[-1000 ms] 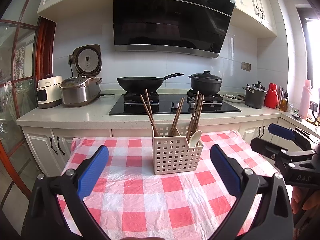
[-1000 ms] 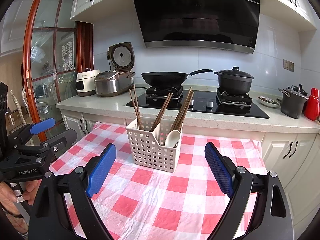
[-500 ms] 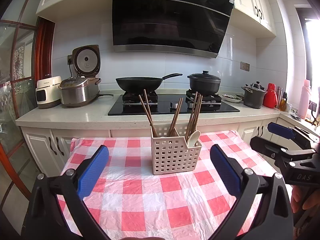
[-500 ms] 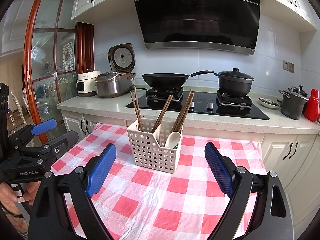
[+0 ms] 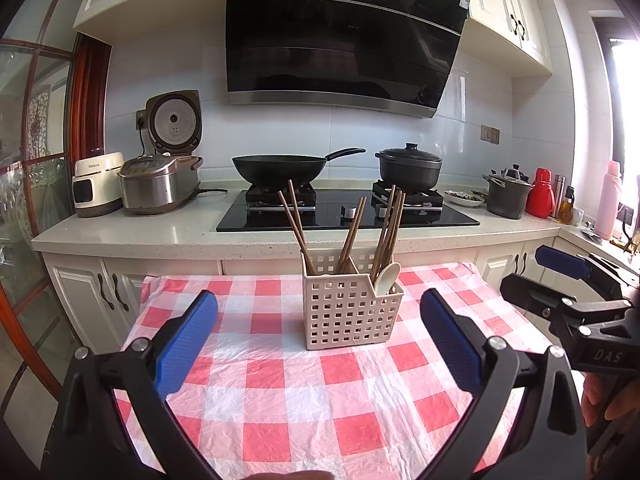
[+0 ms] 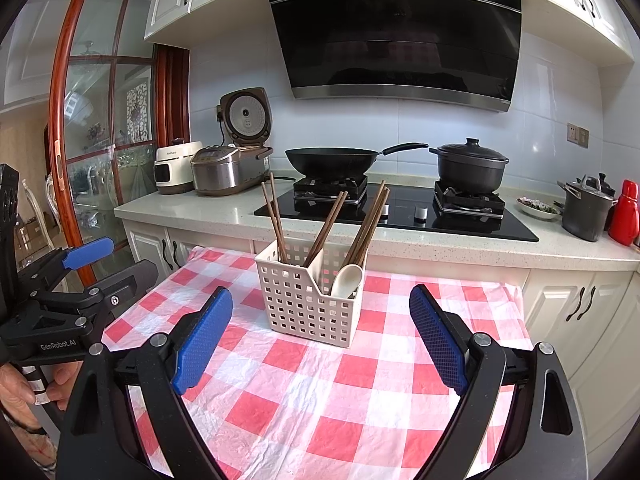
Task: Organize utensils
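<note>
A cream perforated utensil basket (image 5: pixel 351 314) stands on the red-and-white checked tablecloth (image 5: pixel 280 400); it also shows in the right wrist view (image 6: pixel 308 306). Several brown chopsticks (image 5: pixel 352 236) lean in its compartments, and a cream spoon (image 5: pixel 387 278) sits in the right one. My left gripper (image 5: pixel 319 344) is open and empty, held in front of the basket, well short of it. My right gripper (image 6: pixel 321 340) is open and empty, also short of the basket. Each gripper shows at the edge of the other's view.
Behind the table runs a counter (image 5: pixel 132 228) with a rice cooker (image 5: pixel 160 184), a wok (image 5: pixel 280 168) and a black pot (image 5: pixel 410 166) on the hob. A grey pot (image 5: pixel 506 196) and a red flask (image 5: pixel 540 194) stand at the right. White cabinets (image 6: pixel 576 304) lie below.
Both grippers have drawn back slightly and risen a little, so the basket sits a bit lower and farther in both views. Both stay open and empty.
</note>
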The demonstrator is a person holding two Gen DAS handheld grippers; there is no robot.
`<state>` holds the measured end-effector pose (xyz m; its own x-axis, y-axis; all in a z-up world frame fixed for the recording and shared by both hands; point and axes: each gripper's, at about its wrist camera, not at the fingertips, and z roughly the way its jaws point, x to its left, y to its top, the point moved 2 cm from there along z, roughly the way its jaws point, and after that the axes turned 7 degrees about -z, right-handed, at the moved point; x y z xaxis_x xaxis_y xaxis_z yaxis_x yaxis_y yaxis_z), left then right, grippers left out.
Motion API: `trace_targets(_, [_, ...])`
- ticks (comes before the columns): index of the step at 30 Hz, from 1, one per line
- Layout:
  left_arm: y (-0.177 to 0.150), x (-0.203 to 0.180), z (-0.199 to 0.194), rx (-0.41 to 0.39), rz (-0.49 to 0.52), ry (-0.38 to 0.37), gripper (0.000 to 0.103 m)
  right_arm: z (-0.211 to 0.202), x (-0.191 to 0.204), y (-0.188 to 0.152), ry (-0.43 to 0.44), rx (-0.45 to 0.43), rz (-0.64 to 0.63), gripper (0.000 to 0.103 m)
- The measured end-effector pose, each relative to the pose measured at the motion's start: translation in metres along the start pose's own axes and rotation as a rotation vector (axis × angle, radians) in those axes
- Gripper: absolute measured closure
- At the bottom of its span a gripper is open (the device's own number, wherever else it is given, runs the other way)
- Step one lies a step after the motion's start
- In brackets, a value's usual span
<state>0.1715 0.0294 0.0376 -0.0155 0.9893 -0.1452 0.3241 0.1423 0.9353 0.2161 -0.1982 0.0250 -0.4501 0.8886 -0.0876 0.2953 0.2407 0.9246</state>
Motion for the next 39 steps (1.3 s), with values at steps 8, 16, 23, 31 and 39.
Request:
trace_targets(8, [0.0018, 0.0010, -0.0044, -0.008, 0.002, -0.008, 0.005, -0.0001, 0.0006, 0.0003, 0.000, 0.001, -0.001, 0.019])
trace_targets(16, [0.0015, 0.0011, -0.0051, -0.010, 0.002, -0.007, 0.005, -0.0012, 0.0001, 0.0007, 0.000, 0.000, -0.001, 0.019])
trace_targets(23, [0.0012, 0.0010, -0.0051, -0.010, 0.002, -0.009, 0.005, -0.0010, 0.0002, 0.0003, -0.001, 0.000, -0.001, 0.019])
trace_targets(31, [0.0023, 0.0003, -0.0069, -0.013, 0.005, -0.006, 0.005, -0.0027, -0.0004, 0.0005, -0.001, 0.000, -0.001, 0.019])
trace_targets(39, [0.0026, -0.0002, -0.0073, -0.012, 0.007, -0.005, 0.005, -0.0021, -0.0001, 0.0000, 0.000, 0.001, -0.002, 0.019])
